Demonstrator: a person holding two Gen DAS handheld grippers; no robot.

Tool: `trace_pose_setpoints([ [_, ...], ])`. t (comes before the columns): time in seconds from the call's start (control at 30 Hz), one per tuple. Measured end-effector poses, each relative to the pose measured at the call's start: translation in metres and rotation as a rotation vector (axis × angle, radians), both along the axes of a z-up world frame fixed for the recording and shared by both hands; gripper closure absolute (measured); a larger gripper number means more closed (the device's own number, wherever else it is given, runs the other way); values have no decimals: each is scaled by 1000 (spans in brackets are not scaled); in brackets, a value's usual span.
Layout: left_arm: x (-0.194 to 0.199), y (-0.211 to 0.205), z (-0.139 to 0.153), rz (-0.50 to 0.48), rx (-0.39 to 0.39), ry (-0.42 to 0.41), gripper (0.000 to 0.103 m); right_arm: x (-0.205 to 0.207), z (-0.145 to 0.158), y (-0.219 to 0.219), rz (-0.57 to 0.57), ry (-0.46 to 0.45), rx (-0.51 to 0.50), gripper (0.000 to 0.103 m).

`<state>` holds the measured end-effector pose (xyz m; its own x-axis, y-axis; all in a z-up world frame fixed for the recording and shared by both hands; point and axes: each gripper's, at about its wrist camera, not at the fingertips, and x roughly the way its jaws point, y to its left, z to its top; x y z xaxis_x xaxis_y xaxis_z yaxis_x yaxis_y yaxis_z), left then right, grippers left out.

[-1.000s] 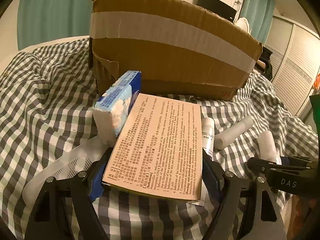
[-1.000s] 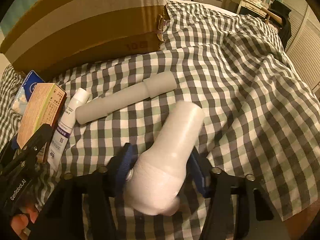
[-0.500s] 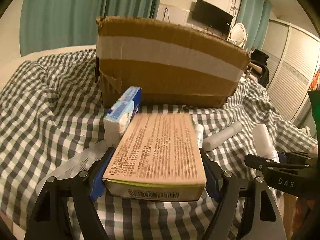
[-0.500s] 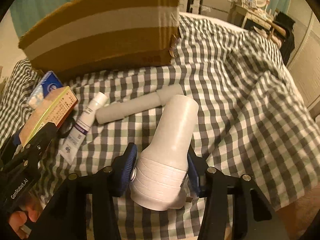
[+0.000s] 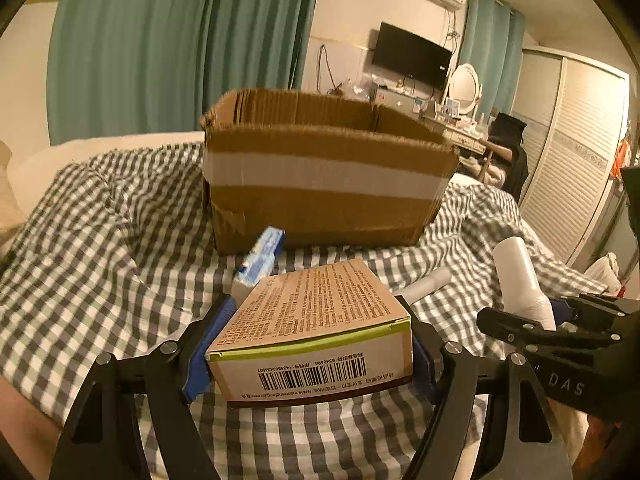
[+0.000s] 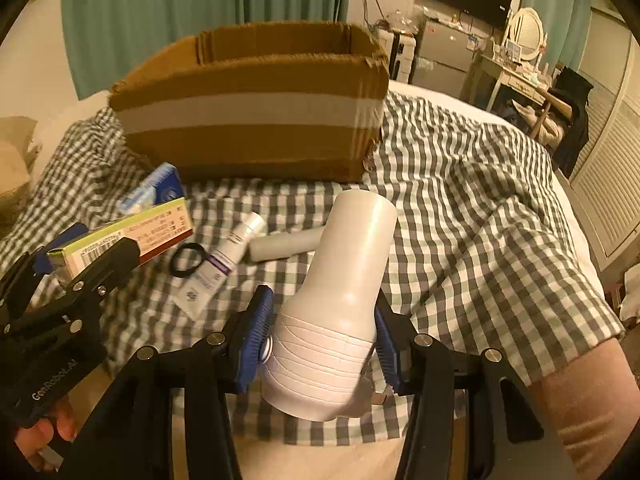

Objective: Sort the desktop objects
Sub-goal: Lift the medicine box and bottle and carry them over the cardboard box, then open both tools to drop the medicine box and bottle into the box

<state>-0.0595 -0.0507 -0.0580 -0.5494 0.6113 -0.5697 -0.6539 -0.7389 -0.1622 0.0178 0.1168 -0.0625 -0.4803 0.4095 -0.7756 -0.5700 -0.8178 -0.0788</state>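
Observation:
My left gripper (image 5: 310,344) is shut on a tan medicine box (image 5: 316,328) with a barcode end, held above the checked bedspread. It also shows in the right wrist view (image 6: 132,236). My right gripper (image 6: 320,336) is shut on a white bottle-shaped device (image 6: 340,300), lifted off the bed; it shows at the right of the left wrist view (image 5: 520,280). An open cardboard box (image 5: 324,184) with a white tape band stands behind both, also in the right wrist view (image 6: 252,108).
On the bedspread (image 6: 460,208) lie a blue tissue pack (image 6: 154,190), a white tube (image 6: 224,260), a black hair band (image 6: 188,260) and a white cylinder (image 6: 284,244). A wardrobe (image 5: 572,168) stands to the right.
Both grippers have risen with their loads and pulled back from the cardboard box, whose open top now shows. The medicine box has tilted so that its barcode end faces me.

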Motion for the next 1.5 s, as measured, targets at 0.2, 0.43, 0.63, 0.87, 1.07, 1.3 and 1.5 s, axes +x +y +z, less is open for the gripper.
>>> trace_pose_setpoints([
  [0.2,6,-10,19,16,35,13,24,9,19,-19,26,35,33,55],
  [0.43,7,-13,48,23,71,45,24,14,40,-22,43,79,22,55],
  [0.63,1,-7,80,13,96,95,24,5,75,-8,71,141,23,55],
  [0.87,-34,7,118,30,137,113,24,-22,106,18,91,211,-18,55],
  [1.07,-75,33,143,54,138,147,24,-62,127,50,111,265,-85,55],
  [1.3,-128,71,130,65,99,136,24,-126,117,96,129,245,-130,55],
  [1.5,-166,96,98,78,56,115,24,-164,77,128,121,219,-199,55],
])
